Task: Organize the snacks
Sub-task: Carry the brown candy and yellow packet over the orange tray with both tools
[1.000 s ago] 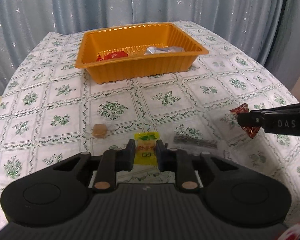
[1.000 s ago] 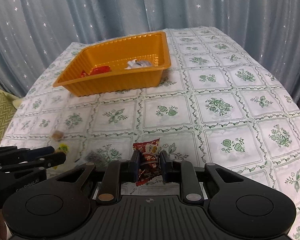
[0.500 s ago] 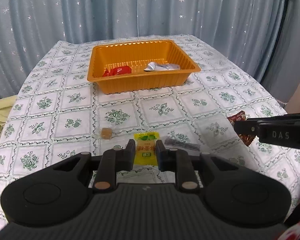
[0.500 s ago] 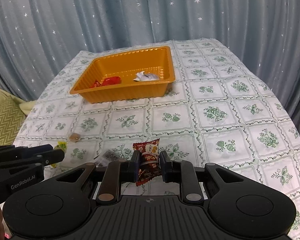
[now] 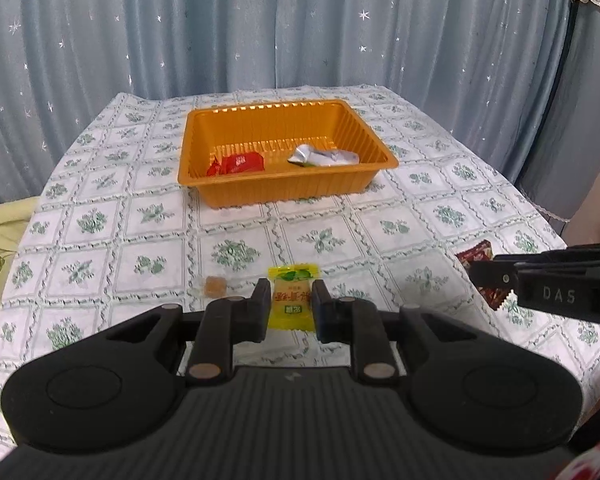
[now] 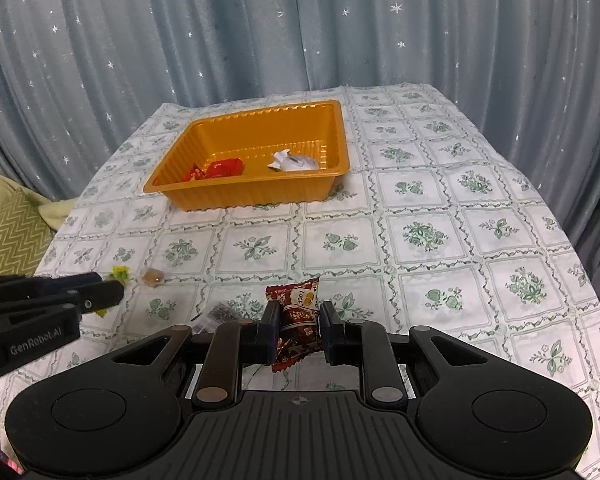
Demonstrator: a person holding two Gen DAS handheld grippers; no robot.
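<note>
My left gripper (image 5: 290, 304) is shut on a yellow snack packet (image 5: 293, 300) and holds it above the table. My right gripper (image 6: 299, 320) is shut on a dark red-brown snack packet (image 6: 298, 316); it also shows in the left wrist view (image 5: 476, 254) at the right. The orange tray (image 5: 284, 194) stands at the far middle of the table and holds a red packet (image 5: 240, 163) and a silver-white packet (image 5: 324, 157). The tray also shows in the right wrist view (image 6: 256, 196).
A small brown candy (image 5: 214, 285) lies on the floral tablecloth near my left gripper; it also shows in the right wrist view (image 6: 152, 276). A dark flat packet (image 6: 220, 314) lies beside it. Blue star curtains hang behind. A yellow-green cushion (image 6: 8, 232) sits at the left.
Both grippers have risen and pulled back from the table with their packets held. The tray now looks farther away and more of the curtain shows.
</note>
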